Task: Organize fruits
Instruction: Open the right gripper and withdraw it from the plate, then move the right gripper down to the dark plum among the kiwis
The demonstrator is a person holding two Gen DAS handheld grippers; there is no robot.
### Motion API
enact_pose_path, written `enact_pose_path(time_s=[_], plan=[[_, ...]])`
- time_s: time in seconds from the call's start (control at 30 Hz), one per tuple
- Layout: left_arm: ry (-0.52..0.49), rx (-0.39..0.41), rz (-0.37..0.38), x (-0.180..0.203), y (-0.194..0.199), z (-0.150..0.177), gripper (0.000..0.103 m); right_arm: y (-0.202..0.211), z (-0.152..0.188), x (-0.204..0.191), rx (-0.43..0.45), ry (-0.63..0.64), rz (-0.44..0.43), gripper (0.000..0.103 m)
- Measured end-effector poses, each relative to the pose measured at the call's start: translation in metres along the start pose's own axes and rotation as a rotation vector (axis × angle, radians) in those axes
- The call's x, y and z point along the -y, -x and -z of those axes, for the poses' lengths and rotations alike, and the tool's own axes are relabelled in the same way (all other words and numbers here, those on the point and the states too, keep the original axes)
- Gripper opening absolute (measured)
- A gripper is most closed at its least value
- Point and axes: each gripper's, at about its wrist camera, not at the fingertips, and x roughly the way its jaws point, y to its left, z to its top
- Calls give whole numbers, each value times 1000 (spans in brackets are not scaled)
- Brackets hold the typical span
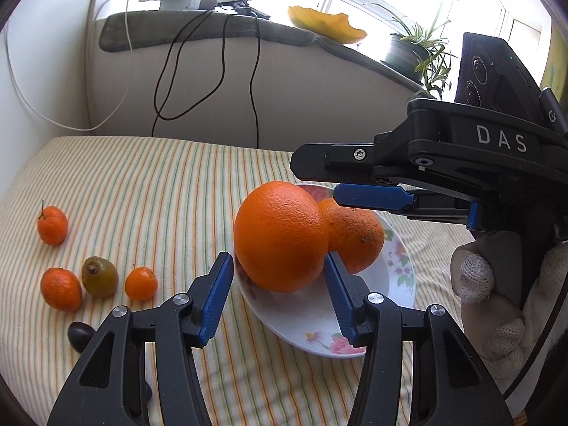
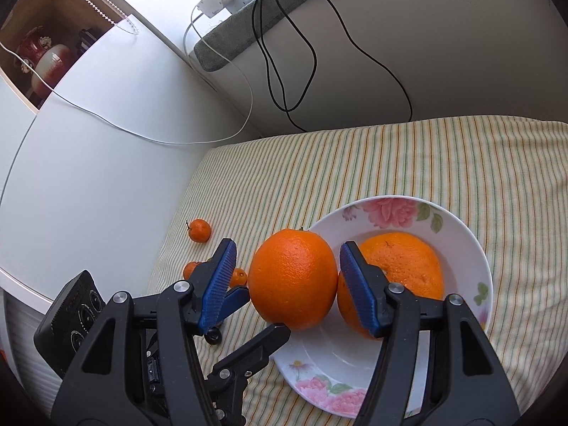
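A large orange (image 1: 280,236) sits at the near left rim of a white flowered plate (image 1: 397,284), touching a second orange (image 1: 355,238) in the plate. My left gripper (image 1: 278,277) is open, its blue fingers either side of the large orange without clamping it. My right gripper (image 2: 285,277) is open above the same large orange (image 2: 293,278); its right finger lies between the two oranges, over the second orange (image 2: 401,266) and the plate (image 2: 461,234). In the left wrist view the right gripper's fingers (image 1: 372,197) hang over the plate.
On the striped cloth left of the plate lie three small tangerines (image 1: 52,225), (image 1: 61,288), (image 1: 141,283), a green-brown kiwi (image 1: 99,276) and a dark fruit (image 1: 80,335). Cables hang down the wall behind. A white cabinet (image 2: 88,163) stands to the left.
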Motion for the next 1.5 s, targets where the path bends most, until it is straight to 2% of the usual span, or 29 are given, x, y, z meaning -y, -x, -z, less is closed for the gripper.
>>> enact_pose_path(time_s=[0.23,0.47,0.57,0.67,0.83,1.0,1.1,1.17,1.27,1.5], plan=[[-15,1,-18,0,11,9,51,16,12,-9,35,45,17,65],[-47,27,-69,-3,36,21,54,36,38,-37,122,175,79,65],[-51,47,-87,-7,49,27,54,42,54,-52,181,233,92,77],[-75,58,-110,-12,63,37,54,43,67,-63,215,265,103,78],[-59,77,-156,-36,86,54,54,38,89,-80,230,321,125,77],[9,57,-192,-72,102,76,53,25,110,-100,208,386,113,77],[51,46,-204,-93,108,85,49,11,119,-109,177,418,108,71],[70,45,-209,-102,111,88,43,-1,123,-113,140,434,97,59],[85,38,-183,-108,110,90,35,-19,126,-115,93,433,82,50],[139,0,-113,-116,90,91,29,-54,137,-122,14,454,75,38]])
